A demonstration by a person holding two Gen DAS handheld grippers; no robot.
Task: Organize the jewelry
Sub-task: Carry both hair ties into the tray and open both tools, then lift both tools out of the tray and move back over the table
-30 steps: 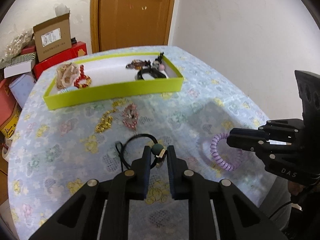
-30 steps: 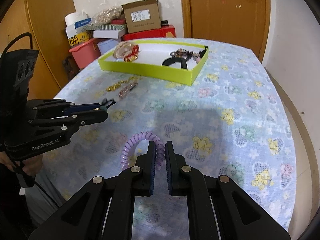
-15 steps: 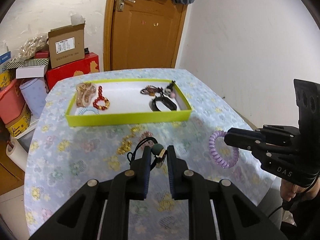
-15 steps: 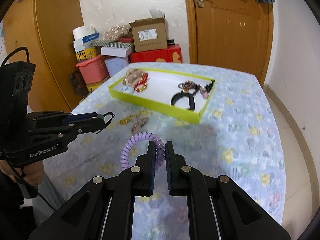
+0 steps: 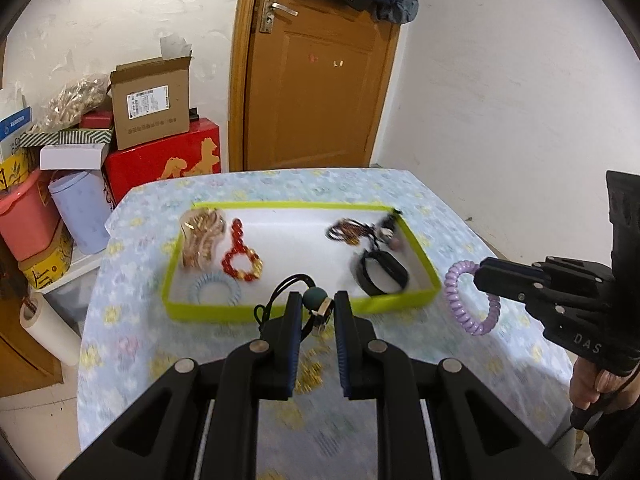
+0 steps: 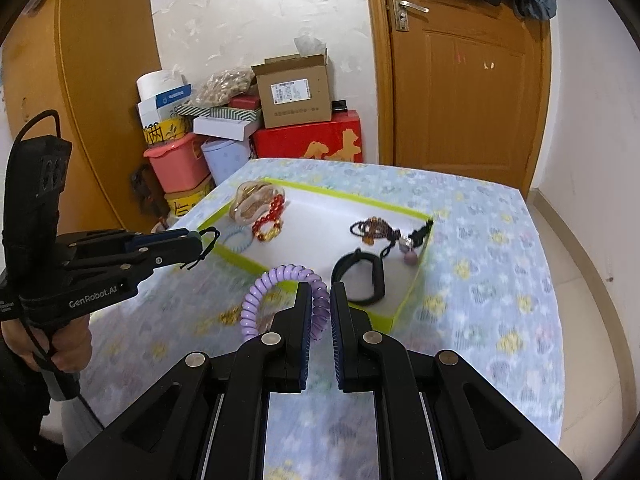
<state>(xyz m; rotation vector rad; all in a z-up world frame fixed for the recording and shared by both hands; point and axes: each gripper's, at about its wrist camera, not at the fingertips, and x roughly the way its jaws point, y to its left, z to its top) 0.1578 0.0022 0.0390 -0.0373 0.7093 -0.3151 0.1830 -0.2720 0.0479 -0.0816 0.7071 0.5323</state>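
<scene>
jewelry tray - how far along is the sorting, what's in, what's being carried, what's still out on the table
Done: the green tray already holds a red bead bracelet, a pale blue coil tie, a black band and more. In hand: the left gripper grips a black cord hair tie; the right gripper grips a purple coil tie. Left: gold pieces on the tablecloth.

The flowered cloth on the bench (image 5: 460,208) smears with blur toward its near edge, and the gold pieces (image 5: 308,374) lying there are too soft to identify, partly covered by the left gripper (image 5: 316,300). Its fingers (image 5: 294,312) hide part of the black cord tie (image 5: 280,292). In the right wrist view the right gripper (image 6: 320,292) covers the near arc of the purple coil band (image 6: 260,296). The small charms at the green tray's (image 6: 412,280) far right corner are too small to make out.
</scene>
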